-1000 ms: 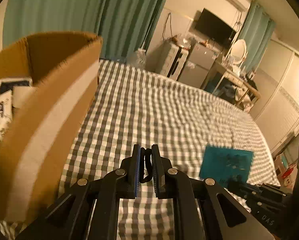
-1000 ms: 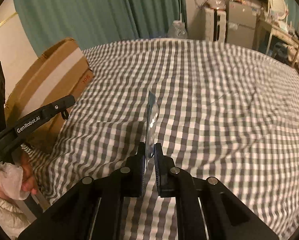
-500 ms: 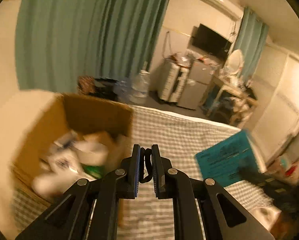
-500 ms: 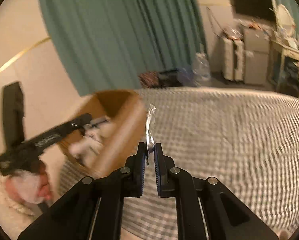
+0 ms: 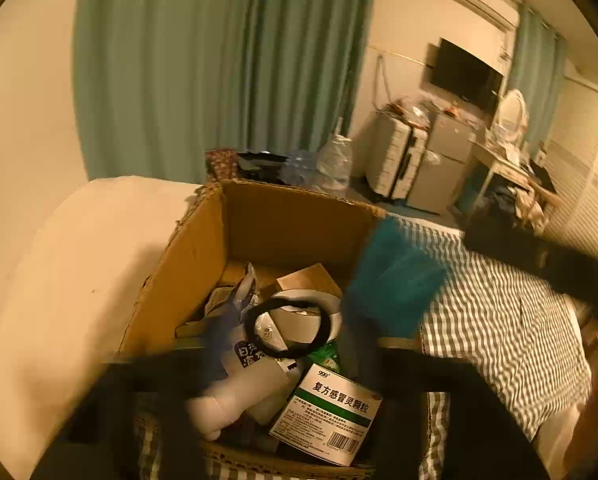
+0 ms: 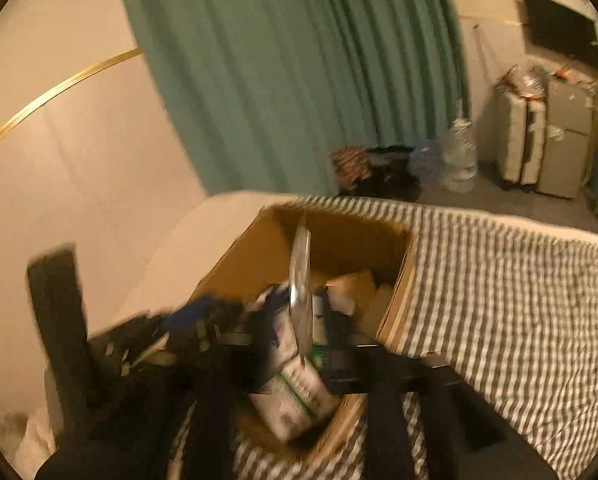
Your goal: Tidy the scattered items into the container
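An open cardboard box (image 5: 291, 232) on the bed holds a white and green medicine box (image 5: 331, 412), a white tape roll (image 5: 303, 320) and other packets. My left gripper (image 5: 289, 332) hangs over it, blurred, its jaws opening wide. A black hair tie (image 5: 248, 324) lies loose over the box's contents, below those jaws. My right gripper (image 6: 299, 320) is also above the box (image 6: 339, 240), its jaws opening. The teal packet (image 6: 301, 276) stands edge-on between them, clear of the pads. In the left wrist view the packet (image 5: 395, 280) is a blur at the box's right wall.
The box sits at the edge of a green-checked bedspread (image 5: 499, 320), with a cream padded headboard (image 5: 59, 280) to its left. A green curtain (image 6: 299, 80) hangs behind. Water bottles (image 6: 459, 160) and suitcases (image 6: 523, 140) stand on the floor beyond the bed.
Both grippers rose from the bedspread and swung over the box. Both sets of jaws went from shut to spread. The hair tie left the left jaws; the packet is no longer pinched.
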Demonstrator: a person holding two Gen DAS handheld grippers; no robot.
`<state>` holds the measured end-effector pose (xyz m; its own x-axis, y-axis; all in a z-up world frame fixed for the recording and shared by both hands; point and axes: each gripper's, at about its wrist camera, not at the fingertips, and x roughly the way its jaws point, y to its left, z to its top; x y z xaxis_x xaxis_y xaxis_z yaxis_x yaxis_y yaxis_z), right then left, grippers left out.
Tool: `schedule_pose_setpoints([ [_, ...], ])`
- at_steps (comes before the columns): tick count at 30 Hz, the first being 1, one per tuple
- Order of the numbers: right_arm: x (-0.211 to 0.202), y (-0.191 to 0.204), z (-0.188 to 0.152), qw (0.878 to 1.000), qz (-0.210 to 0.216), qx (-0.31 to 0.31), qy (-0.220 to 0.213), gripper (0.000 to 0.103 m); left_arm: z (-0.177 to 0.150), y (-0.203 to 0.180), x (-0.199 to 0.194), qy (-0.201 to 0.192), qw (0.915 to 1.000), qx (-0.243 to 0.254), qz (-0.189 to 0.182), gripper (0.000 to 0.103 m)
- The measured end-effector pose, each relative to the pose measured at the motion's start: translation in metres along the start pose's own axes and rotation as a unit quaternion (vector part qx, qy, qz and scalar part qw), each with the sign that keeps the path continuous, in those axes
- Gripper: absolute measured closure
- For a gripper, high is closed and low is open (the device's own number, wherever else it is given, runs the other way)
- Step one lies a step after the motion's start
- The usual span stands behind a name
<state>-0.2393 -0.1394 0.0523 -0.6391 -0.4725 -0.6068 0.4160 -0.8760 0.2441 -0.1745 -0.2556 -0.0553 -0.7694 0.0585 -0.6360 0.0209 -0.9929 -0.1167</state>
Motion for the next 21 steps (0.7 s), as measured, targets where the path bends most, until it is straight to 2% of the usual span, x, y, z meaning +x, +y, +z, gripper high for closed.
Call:
schedule_pose_setpoints([
  [1,0.003,0.001,0.005,1.000,-0.024,0.005,0.002,0.012,-0.001,-0.001,-0.001,-0.004,0.9999,0.013,0.010,0.013],
  [2,0.001,0.000,0.011,0.999,-0.053,0.011,-0.002,0.007,-0.001,-0.002,-0.004,-0.014,0.9993,0.026,0.024,0.013],
  [4,-0.010,-0.004,0.018,0.997,-0.078,0.017,-0.022,0.007,-0.001,-0.003,-0.010,-0.013,0.9989,0.037,0.027,0.010],
  [6,-0.026,-0.011,0.018,0.995,-0.096,0.023,-0.020,0.007,0.000,0.001,-0.020,-0.015,0.9991,0.034,0.019,0.010],
  [10,-0.067,-0.023,0.017,0.988,-0.146,0.020,-0.050,0.007,0.015,-0.002,-0.060,-0.055,0.9981,0.017,0.019,0.003],
  [14,-0.128,-0.039,0.001,0.980,-0.184,0.016,-0.076,0.000,0.029,-0.033,-0.118,-0.107,0.9936,0.027,0.024,0.000],
  [16,-0.159,-0.045,-0.019,0.976,-0.196,0.021,-0.092,0.000,0.016,-0.050,-0.142,-0.124,0.9908,0.028,0.047,0.000],
  [18,-0.181,-0.048,-0.049,0.976,-0.188,0.017,-0.109,0.000,-0.007,-0.066,-0.151,-0.137,0.9889,0.032,0.046,0.000],
  [21,-0.193,-0.061,-0.086,0.971,-0.198,0.029,-0.134,0.000,-0.035,-0.087,-0.143,-0.146,0.9871,0.044,0.048,0.000],
])
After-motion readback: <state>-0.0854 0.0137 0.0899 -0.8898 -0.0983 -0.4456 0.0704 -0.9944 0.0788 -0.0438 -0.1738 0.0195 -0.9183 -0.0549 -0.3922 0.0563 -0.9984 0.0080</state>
